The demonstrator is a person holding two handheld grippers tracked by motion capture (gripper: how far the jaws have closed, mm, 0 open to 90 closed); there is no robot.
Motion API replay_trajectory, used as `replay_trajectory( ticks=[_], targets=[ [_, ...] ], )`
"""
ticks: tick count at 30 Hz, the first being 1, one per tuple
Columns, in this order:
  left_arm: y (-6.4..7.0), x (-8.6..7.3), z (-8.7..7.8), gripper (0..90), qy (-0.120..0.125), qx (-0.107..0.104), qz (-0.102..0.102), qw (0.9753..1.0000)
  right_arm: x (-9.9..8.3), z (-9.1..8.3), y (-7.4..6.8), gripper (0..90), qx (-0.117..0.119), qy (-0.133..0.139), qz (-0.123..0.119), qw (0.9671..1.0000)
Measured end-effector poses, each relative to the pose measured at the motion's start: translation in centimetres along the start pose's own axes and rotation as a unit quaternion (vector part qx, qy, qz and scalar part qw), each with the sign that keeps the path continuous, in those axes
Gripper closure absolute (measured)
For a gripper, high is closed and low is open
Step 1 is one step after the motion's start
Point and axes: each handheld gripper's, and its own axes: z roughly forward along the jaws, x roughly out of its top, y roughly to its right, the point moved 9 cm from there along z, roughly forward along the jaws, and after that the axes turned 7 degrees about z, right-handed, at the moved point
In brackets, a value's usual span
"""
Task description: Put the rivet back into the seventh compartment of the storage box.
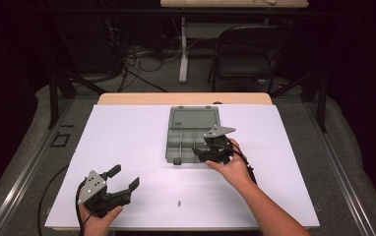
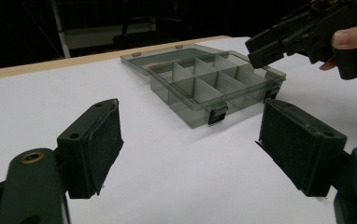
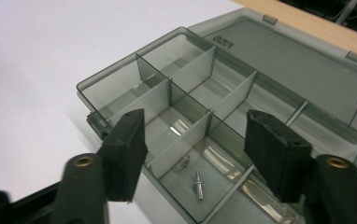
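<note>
Open grey compartment box (image 3: 223, 107), two small screws (image 3: 193, 175) in one compartment beneath the right hand-held gripper (image 3: 195, 149), jaws apart, empty.

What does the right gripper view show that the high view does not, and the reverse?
Right gripper view alone: two small metal screws lying in a near compartment of the organizer box. High view alone: the left tongs held open near the table's front edge, a tiny screw on the white table, and a chair behind. Both share: the box with its lid folded flat open, and the open right tongs over it.
</note>
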Motion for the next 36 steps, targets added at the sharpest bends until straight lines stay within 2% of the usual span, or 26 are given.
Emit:
replay_trajectory(
  ticks=[7, 11, 14, 17, 18, 22, 24, 27, 36],
  targets=[
    [0.0, 0.0, 0.0, 20.8, 0.0, 0.0, 0.0, 1.0, 0.3, -1.4, -1.3, 35.3, 0.001, 0.023, -0.018, 0.9996],
    [0.0, 0.0, 0.0, 20.8, 0.0, 0.0, 0.0, 1.0, 0.0, -2.1, -2.2, 37.3, 0.018, 0.021, -0.021, 0.9994],
    [0.0, 0.0, 0.0, 20.8, 0.0, 0.0, 0.001, 1.0, -0.1, -2.6, -2.6, 37.2, 0.015, 0.027, -0.031, 0.999],
    [0.0, 0.0, 0.0, 20.8, -0.001, 0.0, 0.001, 1.0, -0.6, -3.3, -3.1, 36.8, 0.014, 0.028, -0.021, 0.9993],
    [0.0, 0.0, 0.0, 20.8, -0.001, 0.0, 0.001, 1.0, -0.7, -3.5, -3.2, 36.2, 0.012, 0.027, -0.014, 0.9995],
    [0.0, 0.0, -0.1, 20.8, -0.001, 0.001, 0.001, 1.0, -1.2, -4.4, -3.8, 31.5, 0.021, 0.045, -0.019, 0.9986],
    [0.0, 0.0, 0.0, 20.8, -0.001, 0.0, 0.001, 1.0, -1.4, -4.8, -3.9, 28.1, 0.024, 0.046, -0.016, 0.9985],
    [0.0, 0.0, 0.0, 20.8, 0.001, 0.001, 0.001, 1.0, -1.8, -5.3, -4.2, 25.4, 0.034, 0.061, -0.01, 0.9975],
    [0.1, 0.0, 0.0, 20.8, 0.0, 0.001, 0.001, 1.0, -3.3, -6.0, -5.1, 20.1, 0.036, 0.065, -0.023, 0.9969]
  ],
)
